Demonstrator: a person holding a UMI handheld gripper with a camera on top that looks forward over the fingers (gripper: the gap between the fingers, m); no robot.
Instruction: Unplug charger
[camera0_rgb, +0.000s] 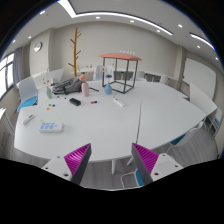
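**No readable text in view**

No word, label, brand, number or sign can be read anywhere in the gripper view. The small flat items lying on the white worktop (150, 110) to the left of its middle seam are too small to show any print. The objects gathered on the worktop's far side, in front of the wooden coat stand (75, 48), carry no legible marking either. The walls behind the coat stand and the bright window at the room's side show no lettering that can be made out.
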